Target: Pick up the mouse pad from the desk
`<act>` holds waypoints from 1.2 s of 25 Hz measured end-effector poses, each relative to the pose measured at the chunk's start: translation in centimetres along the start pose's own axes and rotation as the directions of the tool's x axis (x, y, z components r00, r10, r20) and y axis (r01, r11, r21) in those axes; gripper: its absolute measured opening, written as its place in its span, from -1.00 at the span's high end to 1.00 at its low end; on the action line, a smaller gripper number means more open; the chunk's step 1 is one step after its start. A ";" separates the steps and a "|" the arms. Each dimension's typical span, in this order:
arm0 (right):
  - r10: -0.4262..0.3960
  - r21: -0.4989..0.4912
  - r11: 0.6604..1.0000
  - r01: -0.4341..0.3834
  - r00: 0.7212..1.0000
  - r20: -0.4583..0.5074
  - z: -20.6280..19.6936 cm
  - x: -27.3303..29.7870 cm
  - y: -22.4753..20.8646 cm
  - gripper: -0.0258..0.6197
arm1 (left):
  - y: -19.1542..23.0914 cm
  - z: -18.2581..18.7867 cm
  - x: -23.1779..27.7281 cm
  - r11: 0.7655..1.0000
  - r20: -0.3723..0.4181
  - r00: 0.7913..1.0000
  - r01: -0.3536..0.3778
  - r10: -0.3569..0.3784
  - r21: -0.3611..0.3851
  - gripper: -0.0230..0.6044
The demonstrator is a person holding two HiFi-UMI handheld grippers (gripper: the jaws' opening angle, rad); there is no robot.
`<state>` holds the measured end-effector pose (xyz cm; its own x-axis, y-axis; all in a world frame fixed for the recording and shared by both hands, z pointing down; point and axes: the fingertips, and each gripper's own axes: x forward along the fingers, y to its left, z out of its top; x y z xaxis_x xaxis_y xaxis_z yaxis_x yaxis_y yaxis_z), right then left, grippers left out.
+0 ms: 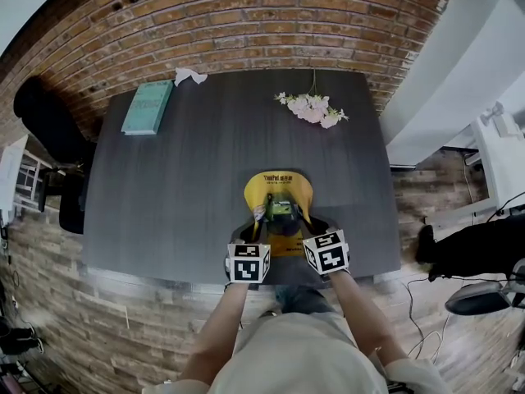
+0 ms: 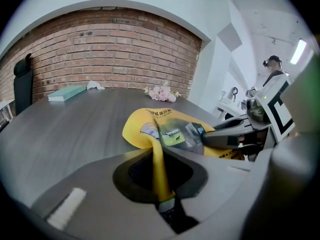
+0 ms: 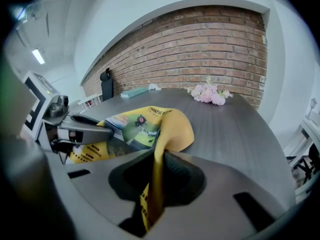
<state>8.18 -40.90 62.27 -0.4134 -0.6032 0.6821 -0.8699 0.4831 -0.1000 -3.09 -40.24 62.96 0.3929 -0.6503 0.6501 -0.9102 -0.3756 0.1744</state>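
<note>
- Nearest the camera in the head view, the person's two forearms (image 1: 238, 318) reached forward over the near edge of the desk (image 1: 164, 187), one gripper in each hand.
- The left gripper (image 2: 162, 196) had its jaws clamped tight on one near edge of the yellow mouse pad (image 2: 145, 126). Its own view showed the thin yellow sheet pinched between the pads.
- The right gripper (image 3: 150, 199) was closed in the same way on the opposite near edge of the mouse pad (image 3: 175, 126), with the sheet caught upright between its jaws.
- Between the two grips the pad (image 1: 279, 189) bowed into a trough, printed face inward, near the desk's front edge and roughly at its middle. Its rounded far end curled down toward the dark desktop. I could not tell whether that end touched the surface or hung just above it.
- Judged from this, the grasp was made and the lift looked begun. What remained was to raise the pad well clear of the desk without it slipping from either pinch.
- Farther back lay a bunch of pink flowers (image 1: 312, 107), a teal book (image 1: 148, 107) and a white scrap (image 1: 190, 75), all well apart from the pad.
- Beyond the desk stood a brick wall (image 1: 246, 23).
</note>
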 end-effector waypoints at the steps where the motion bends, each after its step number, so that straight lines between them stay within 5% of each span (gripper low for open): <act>1: 0.000 0.003 1.000 0.000 1.000 0.009 -0.1 -0.5 0.4 0.75 | -0.2 0.0 -0.5 1.000 0.006 1.000 0.005 -0.005 0.001 0.83; 30: -0.030 -0.029 0.999 0.038 0.969 0.247 -5.9 -17.7 16.4 0.78 | -5.2 -8.2 -21.7 0.997 0.212 0.974 0.072 -0.075 0.020 0.83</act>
<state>2.81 -18.55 52.80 -0.4412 -0.7554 0.4845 -0.8766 0.4783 -0.0526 -7.98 -18.79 54.04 0.4788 -0.7457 0.4632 -0.8766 -0.4349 0.2060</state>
